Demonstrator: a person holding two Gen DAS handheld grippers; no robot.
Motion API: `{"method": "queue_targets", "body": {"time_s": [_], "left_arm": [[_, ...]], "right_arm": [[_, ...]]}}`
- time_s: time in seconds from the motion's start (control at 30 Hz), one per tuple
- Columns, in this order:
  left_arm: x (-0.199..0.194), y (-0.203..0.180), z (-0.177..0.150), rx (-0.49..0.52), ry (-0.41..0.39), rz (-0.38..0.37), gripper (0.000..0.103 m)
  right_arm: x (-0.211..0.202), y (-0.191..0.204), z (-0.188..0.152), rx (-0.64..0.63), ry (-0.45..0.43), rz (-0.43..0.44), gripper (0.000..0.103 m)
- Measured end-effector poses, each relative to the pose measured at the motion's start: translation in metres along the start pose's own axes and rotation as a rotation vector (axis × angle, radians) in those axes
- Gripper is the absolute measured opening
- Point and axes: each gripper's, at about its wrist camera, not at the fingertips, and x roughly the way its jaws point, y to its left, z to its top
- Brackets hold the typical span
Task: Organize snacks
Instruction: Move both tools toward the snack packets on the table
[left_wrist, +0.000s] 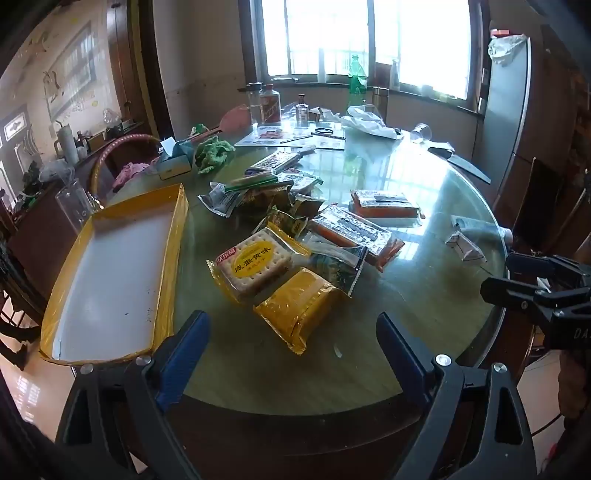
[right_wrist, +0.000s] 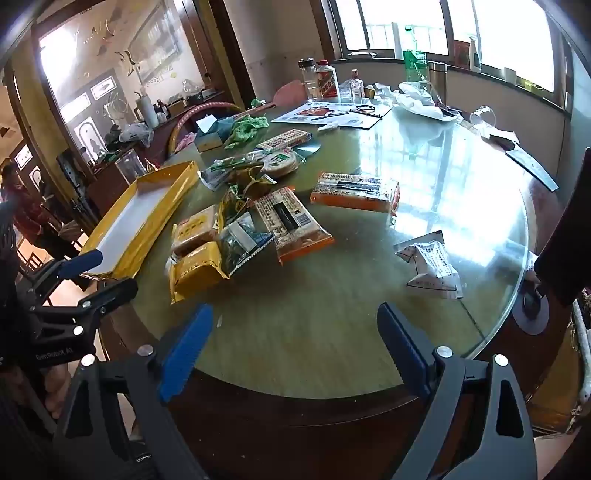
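Round table topped with a smooth, glossy glass sheet that mirrors the window, over a dark polished wood rim. Shallow rectangular tray with shiny yellow foil-like walls and a matt white floor; beside it, a crinkled glossy gold plastic-film snack packet and a clear-film cracker packet. Gripper fingers faced with ribbed matt blue pads on matt black plastic arms with bright metal screws.

A home dining room is showing here. A round glass-topped table is carrying snack packets, a liquor bottle and a green bottle near its far edge, and a tissue box at its left edge. Barred windows are letting in daylight behind it, and a sideboard with a mirror above is standing along the left wall.
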Motion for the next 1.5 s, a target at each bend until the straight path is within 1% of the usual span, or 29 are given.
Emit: {"method": "queue_targets", "body": {"time_s": [0.17, 0.3, 0.43, 0.6, 1.03, 1.5], "left_arm": [[-0.008, -0.006, -0.004, 0.027, 0.005, -0.013, 0.092], [-0.003, -0.008, -0.006, 0.035, 0.036, -0.02, 0.092], [0.002, -0.009, -0.007, 0.041, 0.06, -0.022, 0.092], [0.007, -0.006, -0.007, 0.034, 0.085, -0.025, 0.091], [0.006, -0.006, -0.005, 0.036, 0.088, -0.025, 0.091], [-0.004, -0.01, -0.005, 0.051, 0.073, -0.012, 0.091]], "right_arm": [[0.0, -0.003, -0.002, -0.009, 0.01, -0.011, 0.091], [0.001, 0.0, -0.002, -0.015, 0.021, -0.028, 0.09], [0.005, -0.001, -0.001, -0.02, 0.046, -0.034, 0.085], [0.008, -0.002, 0.0, -0.017, 0.057, -0.028, 0.084], [0.011, 0.007, 0.004, -0.045, 0.065, -0.03, 0.084], [0.0, 0.016, 0.003, -0.067, 0.038, -0.02, 0.084]]}}
